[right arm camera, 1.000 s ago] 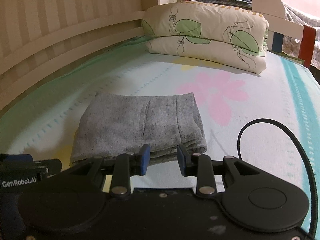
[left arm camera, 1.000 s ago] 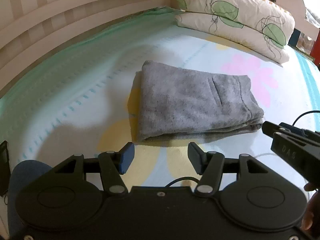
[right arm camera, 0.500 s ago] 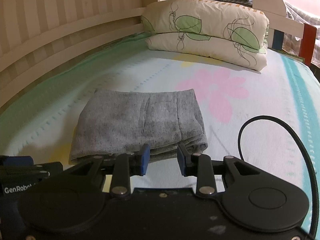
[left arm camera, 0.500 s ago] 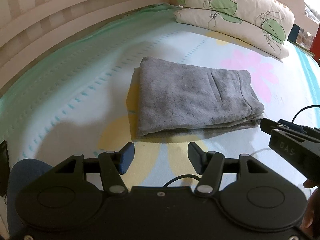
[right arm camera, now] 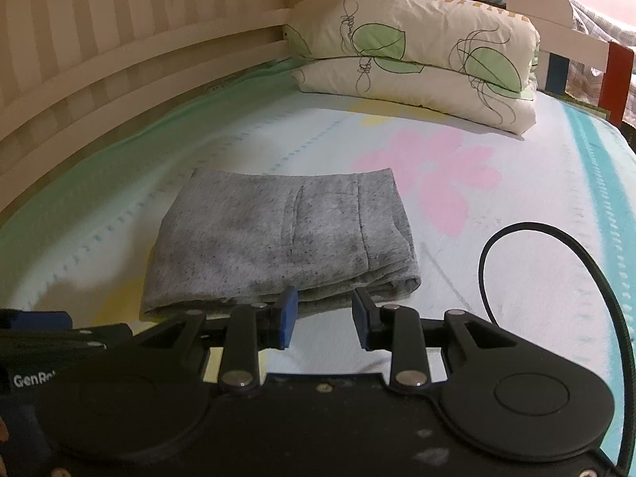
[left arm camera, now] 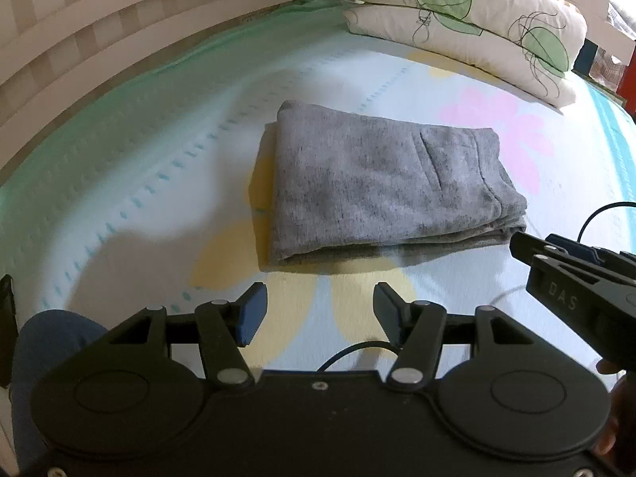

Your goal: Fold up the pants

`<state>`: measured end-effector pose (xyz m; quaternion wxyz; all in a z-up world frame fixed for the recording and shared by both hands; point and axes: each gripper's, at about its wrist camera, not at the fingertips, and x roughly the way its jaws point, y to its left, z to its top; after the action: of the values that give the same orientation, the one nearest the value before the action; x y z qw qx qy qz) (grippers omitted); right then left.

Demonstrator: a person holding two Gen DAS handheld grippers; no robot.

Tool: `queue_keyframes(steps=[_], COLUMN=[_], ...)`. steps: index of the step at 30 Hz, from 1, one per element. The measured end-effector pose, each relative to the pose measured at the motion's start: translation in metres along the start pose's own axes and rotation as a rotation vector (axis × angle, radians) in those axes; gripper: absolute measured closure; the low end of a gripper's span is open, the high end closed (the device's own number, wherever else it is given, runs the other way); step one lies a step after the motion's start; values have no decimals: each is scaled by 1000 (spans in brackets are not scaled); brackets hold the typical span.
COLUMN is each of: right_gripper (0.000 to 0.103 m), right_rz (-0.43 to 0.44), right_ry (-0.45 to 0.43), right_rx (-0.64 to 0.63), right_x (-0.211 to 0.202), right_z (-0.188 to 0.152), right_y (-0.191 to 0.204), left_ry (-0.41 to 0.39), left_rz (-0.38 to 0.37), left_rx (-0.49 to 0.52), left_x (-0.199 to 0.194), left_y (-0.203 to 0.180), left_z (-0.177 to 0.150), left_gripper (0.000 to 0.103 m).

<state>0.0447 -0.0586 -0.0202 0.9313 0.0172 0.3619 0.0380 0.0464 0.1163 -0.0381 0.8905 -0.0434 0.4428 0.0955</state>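
Item: one pair of heather-grey fleece jogging pants (left arm camera: 381, 187), folded into a compact rectangular stack of several layers, lying flat on the pastel flower-print bed sheet (left arm camera: 159, 151), roughly mid-bed, well apart from the two cream leaf-print pillows (right arm camera: 417, 55) piled at the headboard end. We judge the cloth soft, limp and light, thick enough to hold its fold but liable to slump or fan open if lifted by one layer only; the knit surface looks grippy, not slippery, and nothing about it is fragile. Pocket seam and waistband stitching show on top. Best hold, in our view: pinch the whole stack at the near layered edge, one gripper at each corner, so all plies travel together. We note the left gripper (left arm camera: 316, 314) hovering short of the near edge, jaws wide apart and empty. The right gripper (right arm camera: 324, 320) sits just before the near right corner, jaws apart, narrower, holding nothing. The fold appears essentially complete.
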Motion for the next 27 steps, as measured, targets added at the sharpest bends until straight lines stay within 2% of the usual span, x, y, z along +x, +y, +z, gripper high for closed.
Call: queue_keyframes(steps=[27], right_gripper=[70], right_rz=[10], right_ry=[10], right_rx=[-3], right_x=[3], right_z=[0], right_y=[0], left_ry=[21], left_rz=[0], left_rx=[-4], left_x=[4], left_y=[-2], left_z=[-2], left_gripper=[40])
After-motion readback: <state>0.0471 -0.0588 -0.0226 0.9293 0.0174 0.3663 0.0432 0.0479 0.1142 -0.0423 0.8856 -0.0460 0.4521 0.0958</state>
